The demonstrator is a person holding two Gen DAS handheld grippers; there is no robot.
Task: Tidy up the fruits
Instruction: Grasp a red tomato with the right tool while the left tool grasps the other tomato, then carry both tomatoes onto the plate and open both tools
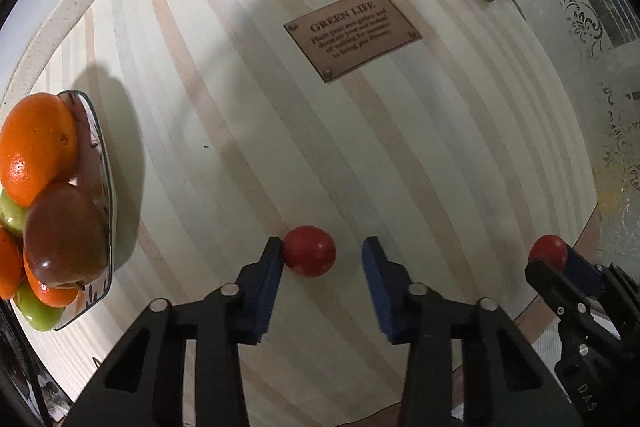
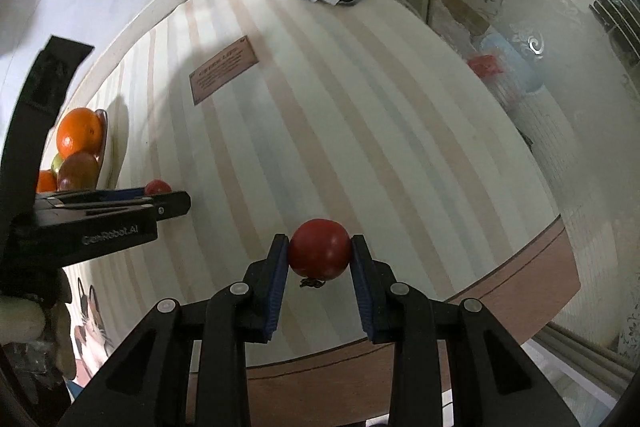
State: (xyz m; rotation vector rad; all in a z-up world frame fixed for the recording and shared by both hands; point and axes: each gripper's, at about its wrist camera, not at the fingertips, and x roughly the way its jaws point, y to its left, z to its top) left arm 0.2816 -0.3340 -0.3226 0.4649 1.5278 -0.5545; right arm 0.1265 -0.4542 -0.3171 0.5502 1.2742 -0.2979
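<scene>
- Progress: mostly done by the look of it — the glass bowl (image 1: 105,163) at the left of the table (image 1: 280,147) already held an orange (image 1: 38,147), a brownish-red fruit (image 1: 66,233), green fruits (image 1: 38,311) and more orange ones, piled up.
- Left to do: two red tomatoes were outside the bowl, both near the table's front edge.
- Left hand-held gripper (image 1: 323,255) was wide apart around the left tomato (image 1: 310,250) — its left pad touched the fruit, its right pad stood clear of it, so no grip yet; the tomato sat on the table.
- Right hand-held gripper (image 2: 320,255) was closed onto the right tomato (image 2: 320,254), both pads pressed on its sides (lifted or not, can't tell).
- Orientation: both tomatoes were near-round, no real long axis. The right one's stem end pointed down, dark calyx (image 2: 314,282) showing under it; the left one's stem wasn't visible.
- Judgement: both still needed carrying left to the bowl, which was already heaped (roll-off risk).
</scene>
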